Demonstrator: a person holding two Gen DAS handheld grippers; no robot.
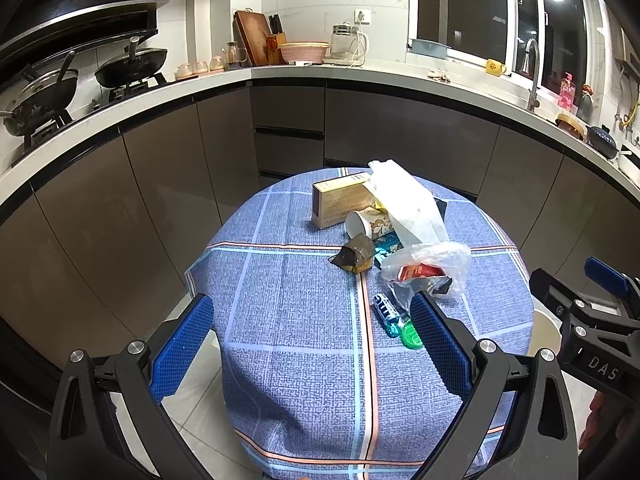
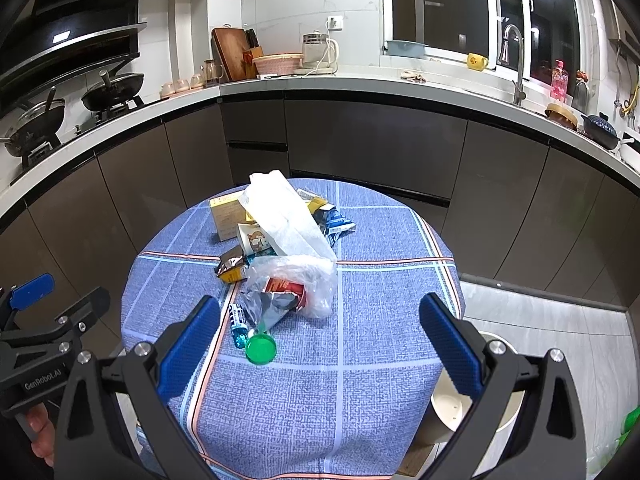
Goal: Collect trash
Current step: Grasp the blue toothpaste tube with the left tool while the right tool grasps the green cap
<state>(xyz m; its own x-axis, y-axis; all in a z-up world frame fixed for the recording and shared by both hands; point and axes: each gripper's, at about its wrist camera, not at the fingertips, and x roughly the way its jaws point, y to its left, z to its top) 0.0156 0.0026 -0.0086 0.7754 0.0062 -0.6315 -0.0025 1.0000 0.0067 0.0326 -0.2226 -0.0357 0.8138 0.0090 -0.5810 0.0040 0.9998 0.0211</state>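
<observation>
Right wrist: whole green lid (image 2: 261, 347) | left wrist: half-hidden | both hand-held grippers released

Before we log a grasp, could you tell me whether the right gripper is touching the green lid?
Apart: the right wrist view shows the open right gripper above the green lid.

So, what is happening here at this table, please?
A person holds a claw in each hand above a small table with a blue checked cloth. Both the left claw and the right claw are open and hold nothing. The trash lies untouched in a pile: a white plastic bag, a cardboard box, a paper cup, wrappers and a green lid. A bin stands beside the table.
</observation>
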